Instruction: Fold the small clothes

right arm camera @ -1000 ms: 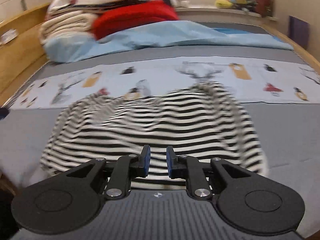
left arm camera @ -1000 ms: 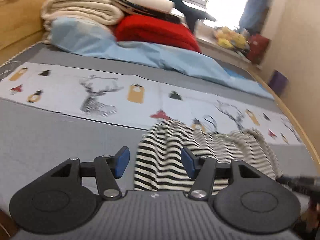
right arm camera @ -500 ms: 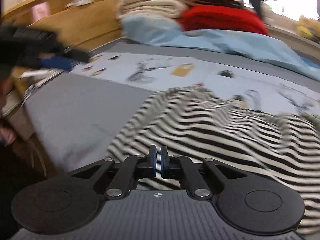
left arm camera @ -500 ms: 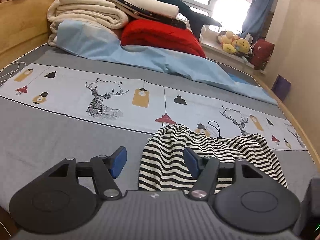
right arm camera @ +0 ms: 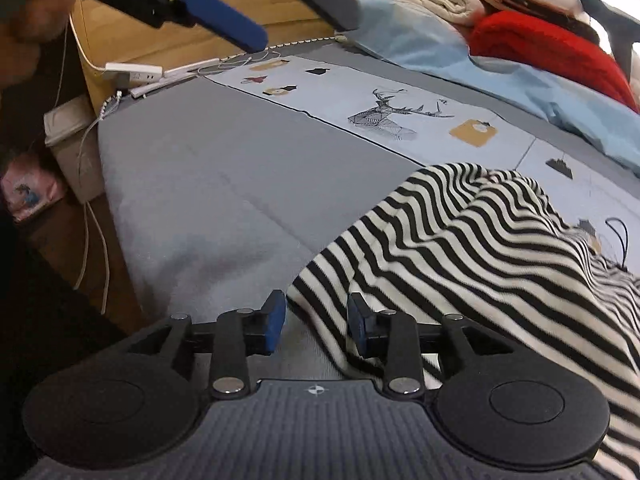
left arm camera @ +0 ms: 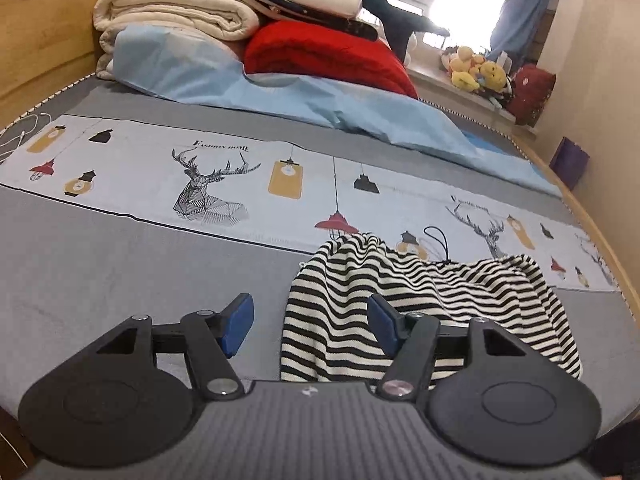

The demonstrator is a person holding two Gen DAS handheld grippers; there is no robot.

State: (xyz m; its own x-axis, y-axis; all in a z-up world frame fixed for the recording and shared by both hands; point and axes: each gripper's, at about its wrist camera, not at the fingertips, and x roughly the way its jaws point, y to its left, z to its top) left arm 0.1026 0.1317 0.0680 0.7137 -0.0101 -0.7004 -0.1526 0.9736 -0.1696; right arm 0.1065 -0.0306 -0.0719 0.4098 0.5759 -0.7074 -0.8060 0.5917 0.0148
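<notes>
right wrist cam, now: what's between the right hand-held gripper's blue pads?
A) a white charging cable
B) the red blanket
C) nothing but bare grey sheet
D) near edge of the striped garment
D: the striped garment has its near edge lying in the gap of the right hand-held gripper, whose jaws have just been opening and stand apart without pressing on it.

right tongs (right arm camera: 316, 322) swung to the striped garment's (right arm camera: 480, 240) left edge, jaws just opening.

Left gripper (left arm camera: 310, 326), right gripper (right arm camera: 316, 322): jaws apart
</notes>
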